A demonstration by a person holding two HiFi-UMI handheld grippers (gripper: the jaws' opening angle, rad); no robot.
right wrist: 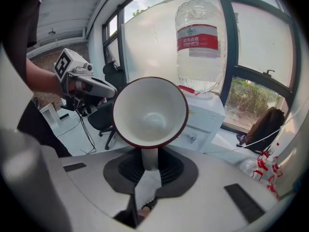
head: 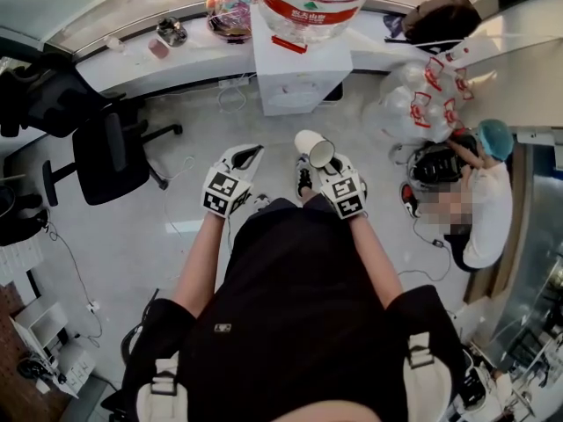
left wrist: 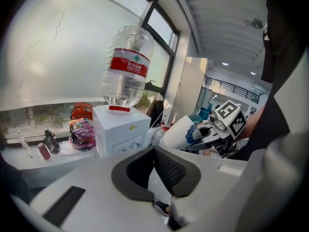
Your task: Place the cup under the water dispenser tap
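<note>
A white cup with a dark red rim is tipped on its side, its mouth toward the right gripper's camera. My right gripper is shut on the cup's handle, which stands between the dark pads. The white water dispenser stands ahead against the window ledge, with a clear bottle with a red label on top. The cup is held in the air, short of the dispenser. My left gripper hangs beside it on the left, its tips together with nothing between them.
A black office chair stands on the floor to the left. A person crouches at the right near a clear bag with red print. On the ledge sit a colourful helmet, small bottles and a dark backpack.
</note>
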